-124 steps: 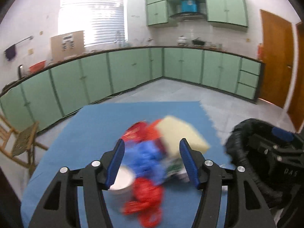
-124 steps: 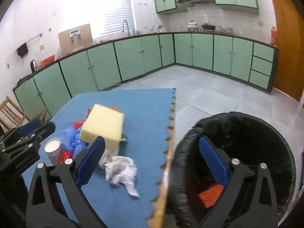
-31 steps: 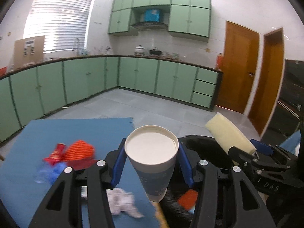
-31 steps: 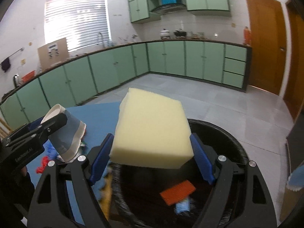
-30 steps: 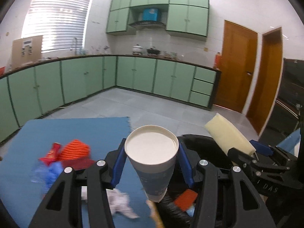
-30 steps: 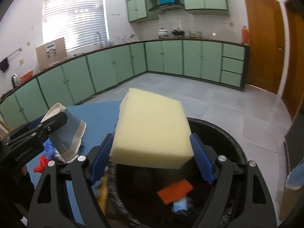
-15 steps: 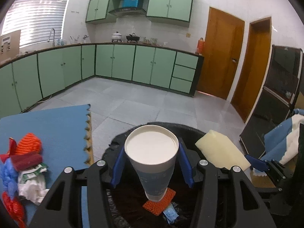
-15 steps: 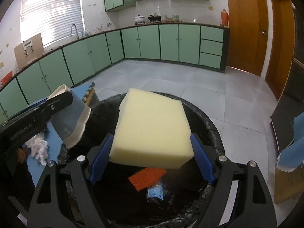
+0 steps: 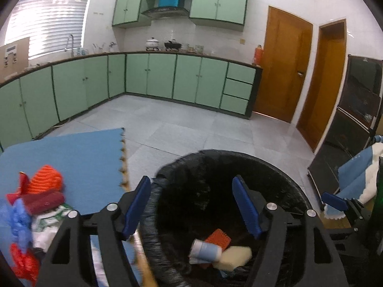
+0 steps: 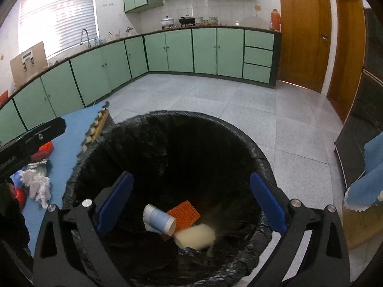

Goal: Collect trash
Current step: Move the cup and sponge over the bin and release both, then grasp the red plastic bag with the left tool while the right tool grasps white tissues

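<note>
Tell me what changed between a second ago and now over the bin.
Both grippers let go. The left gripper dropped the paper cup and the right gripper dropped the yellow sponge; both fell into the black trash bin beside the orange piece. The fingers are opening with nothing between them. The trash pile stays on the blue mat.

Lying on a blue mat [image 9: 79, 153]: red scraps [image 9: 45, 186], blue plastic [image 9: 18, 217], white tissue [image 10: 38, 186]. Standing just beside on grey floor [image 9: 191, 129]: a black bin [image 10: 261, 167].
</note>
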Demonstrator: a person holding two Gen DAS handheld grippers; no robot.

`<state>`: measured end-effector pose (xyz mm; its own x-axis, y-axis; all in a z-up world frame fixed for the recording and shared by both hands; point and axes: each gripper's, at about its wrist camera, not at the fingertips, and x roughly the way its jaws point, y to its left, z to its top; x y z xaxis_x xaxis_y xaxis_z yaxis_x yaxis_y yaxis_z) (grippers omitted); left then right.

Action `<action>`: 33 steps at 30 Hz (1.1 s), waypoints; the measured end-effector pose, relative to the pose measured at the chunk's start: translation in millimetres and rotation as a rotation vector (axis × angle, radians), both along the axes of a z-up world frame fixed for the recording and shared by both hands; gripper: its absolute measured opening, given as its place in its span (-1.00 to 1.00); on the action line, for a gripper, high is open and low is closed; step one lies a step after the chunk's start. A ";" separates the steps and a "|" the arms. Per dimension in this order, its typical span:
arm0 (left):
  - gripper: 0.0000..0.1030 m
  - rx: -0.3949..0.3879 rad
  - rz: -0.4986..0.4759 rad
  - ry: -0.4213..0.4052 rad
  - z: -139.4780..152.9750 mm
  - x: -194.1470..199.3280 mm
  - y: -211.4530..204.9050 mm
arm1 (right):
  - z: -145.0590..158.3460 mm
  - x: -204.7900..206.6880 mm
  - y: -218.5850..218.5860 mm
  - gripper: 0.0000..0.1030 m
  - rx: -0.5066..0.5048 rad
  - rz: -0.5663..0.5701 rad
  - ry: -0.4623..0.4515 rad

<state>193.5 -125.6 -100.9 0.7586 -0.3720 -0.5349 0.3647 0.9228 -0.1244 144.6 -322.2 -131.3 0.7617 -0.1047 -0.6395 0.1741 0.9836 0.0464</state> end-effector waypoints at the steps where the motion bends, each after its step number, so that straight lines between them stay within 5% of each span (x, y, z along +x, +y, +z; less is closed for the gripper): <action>1: 0.37 0.004 0.013 -0.007 2.9 -1.9 7.1 | 3.5 -0.2 4.7 0.86 0.003 0.008 -0.009; 14: 0.37 0.132 0.319 -0.073 10.8 -47.9 138.7 | 30.2 11.9 116.4 0.86 0.076 0.234 -0.095; 21: 0.37 0.164 0.467 0.010 -15.6 -69.5 205.3 | 16.1 15.5 194.8 0.85 0.075 0.414 -0.085; 33: 0.37 0.150 0.514 0.088 -53.3 -74.4 232.6 | -14.4 26.3 247.3 0.69 0.016 0.517 -0.002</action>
<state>119.2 107.1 -154.2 0.7729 0.1206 -0.6230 -0.1440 0.9895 0.0129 170.9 -74.9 -145.8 0.7127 0.2957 -0.6361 -0.3347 0.9403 0.0621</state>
